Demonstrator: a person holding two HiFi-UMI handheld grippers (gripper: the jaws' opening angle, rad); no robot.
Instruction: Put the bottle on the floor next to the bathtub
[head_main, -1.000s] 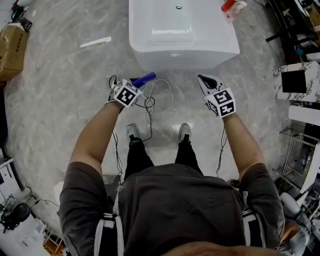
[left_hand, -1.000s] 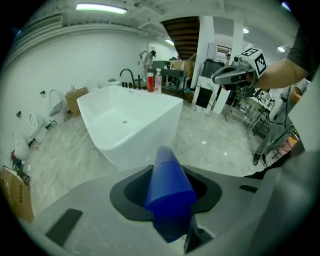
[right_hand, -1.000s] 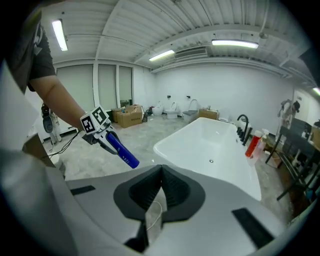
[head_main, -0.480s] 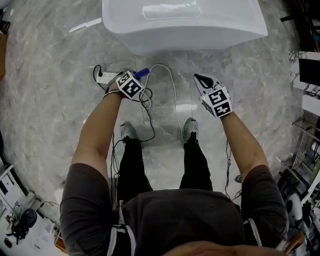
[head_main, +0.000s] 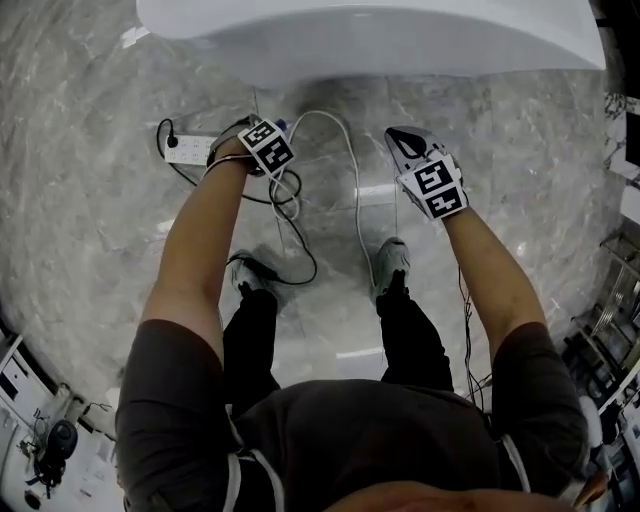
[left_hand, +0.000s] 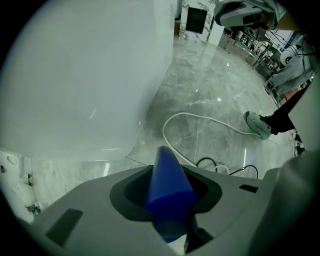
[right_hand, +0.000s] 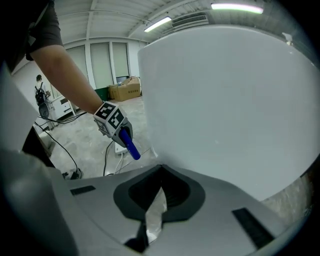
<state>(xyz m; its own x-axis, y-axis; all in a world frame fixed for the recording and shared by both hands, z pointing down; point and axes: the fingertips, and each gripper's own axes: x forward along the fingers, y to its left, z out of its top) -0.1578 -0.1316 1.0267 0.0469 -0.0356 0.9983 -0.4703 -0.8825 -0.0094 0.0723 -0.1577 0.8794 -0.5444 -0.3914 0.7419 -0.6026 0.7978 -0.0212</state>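
Bottle (blue) clamped in left gripper's jaws, pointing down at the floor just beside the bathtub. Looks lined up for standing it there. Not set down yet. Right gripper jaws closed, empty, held clear.

The bottle hides (head view) under the left gripper.
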